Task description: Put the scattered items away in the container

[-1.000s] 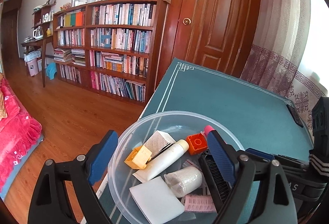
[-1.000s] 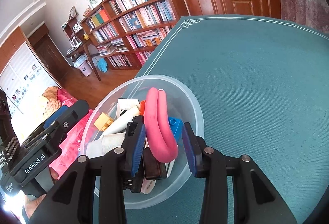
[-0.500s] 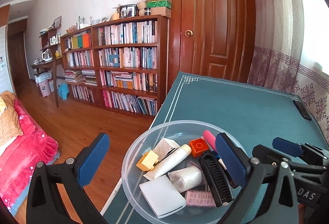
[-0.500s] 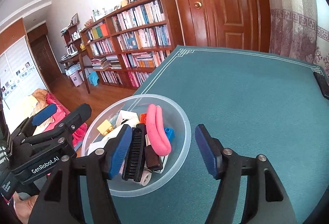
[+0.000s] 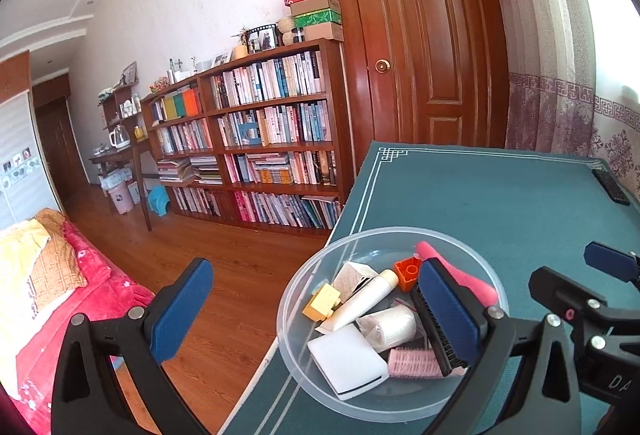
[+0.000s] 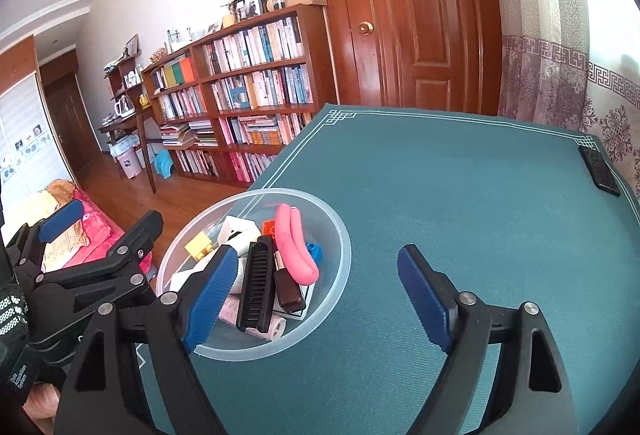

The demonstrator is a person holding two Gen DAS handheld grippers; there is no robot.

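A clear plastic bowl stands near the left edge of the green table. Inside lie a bent pink tube, a black comb, a white tube, a yellow block, an orange brick, a white pad, a pink roller and a blue brick. My left gripper is open and empty, above the bowl's left side. My right gripper is open and empty, raised behind the bowl's right rim.
The green table cloth stretches away to the right, with a black remote at its far right edge. Left of the table are a wooden floor, a bookshelf and a red sofa. A brown door stands behind.
My right gripper let go of the pink tube into the bowl, opened wide and drew back upward. My left gripper also rose and pulled back from the bowl.
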